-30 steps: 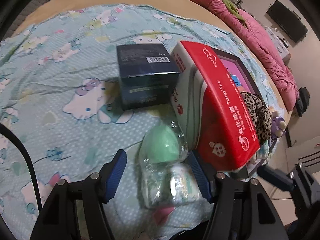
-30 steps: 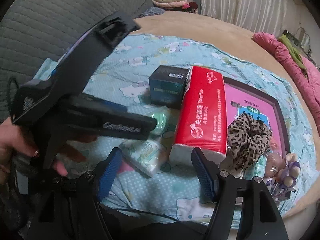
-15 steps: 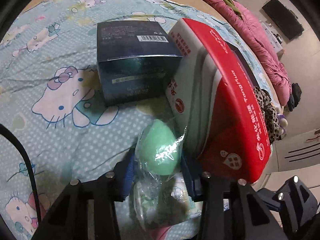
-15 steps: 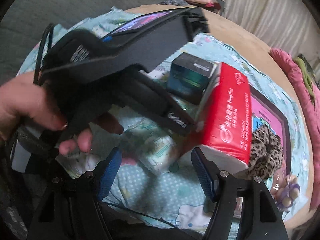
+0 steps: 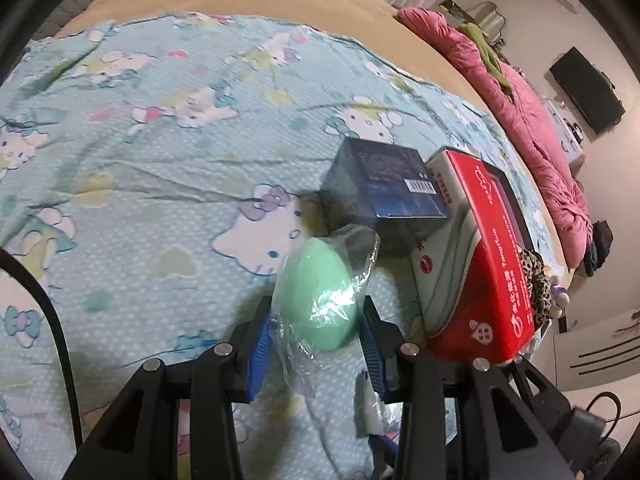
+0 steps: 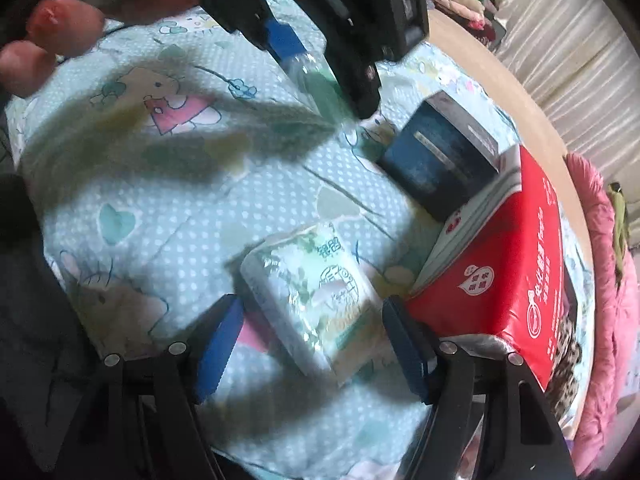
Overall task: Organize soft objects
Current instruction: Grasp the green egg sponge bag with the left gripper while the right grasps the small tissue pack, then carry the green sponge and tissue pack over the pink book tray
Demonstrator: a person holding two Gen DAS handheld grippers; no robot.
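Observation:
A green egg-shaped sponge (image 5: 320, 288) in clear wrap hangs just above the cartoon-cat bedsheet (image 5: 160, 152), with my left gripper (image 5: 316, 320) shut on it, both blue pads pressing its sides. From the right wrist view the left gripper (image 6: 320, 52) is at the top, with the sponge's wrap (image 6: 316, 84) trailing from its pads. A small pale-green tissue pack (image 6: 316, 292) lies flat on the sheet. My right gripper (image 6: 312, 332) stands open over it, one pad on each side and neither touching.
A red tissue pack (image 5: 492, 264) leans beside a dark blue box (image 5: 384, 188). Behind them is a dark tray (image 5: 508, 184) holding a leopard scrunchie (image 5: 536, 280). A pink quilt (image 5: 532, 128) runs along the far edge. A person's fingers (image 6: 52, 36) show at top left.
My left gripper closed on the green sponge and carried it left, away from the small tissue pack. My right gripper rolled and came down over that pack.

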